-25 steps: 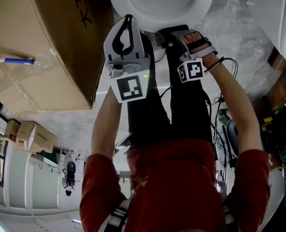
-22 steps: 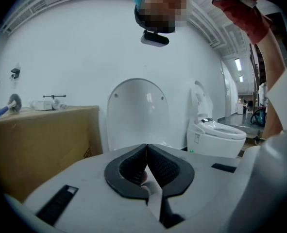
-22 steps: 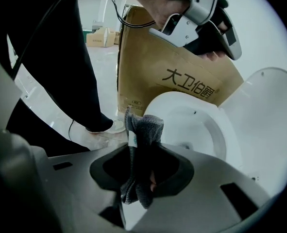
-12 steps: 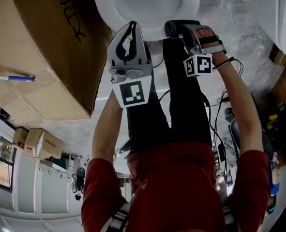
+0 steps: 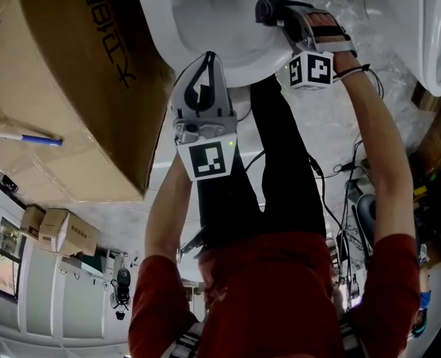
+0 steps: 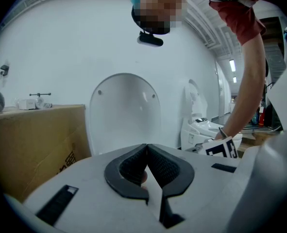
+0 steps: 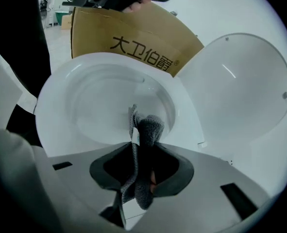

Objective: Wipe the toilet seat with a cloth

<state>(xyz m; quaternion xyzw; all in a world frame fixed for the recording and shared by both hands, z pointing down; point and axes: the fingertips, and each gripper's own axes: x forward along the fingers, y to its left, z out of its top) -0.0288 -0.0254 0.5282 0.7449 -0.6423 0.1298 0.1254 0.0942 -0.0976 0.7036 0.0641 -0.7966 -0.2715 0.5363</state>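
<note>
The white toilet (image 5: 227, 21) stands at the top of the head view, its lid (image 7: 240, 91) raised and its seat ring (image 7: 51, 110) around the bowl. My right gripper (image 5: 276, 10) hangs over the seat's right side, tilted down into the bowl. It is shut on a dark grey cloth (image 7: 145, 130), which sticks out past the fingertips above the bowl. My left gripper (image 5: 207, 58) is at the toilet's front edge, shut with nothing between its jaws. In the left gripper view the gripper (image 6: 146, 147) faces the raised lid (image 6: 124, 110).
A large cardboard box (image 5: 56, 88) stands close to the toilet's left, with a blue-and-white stick (image 5: 26, 138) lying on it. A second toilet (image 5: 436, 36) is at the right. Cables (image 5: 347, 177) lie on the floor to the right of the person's legs.
My right gripper has carried the cloth forward from the toilet's front edge to above the seat and bowl. The left gripper has edged slightly toward the toilet's front.
</note>
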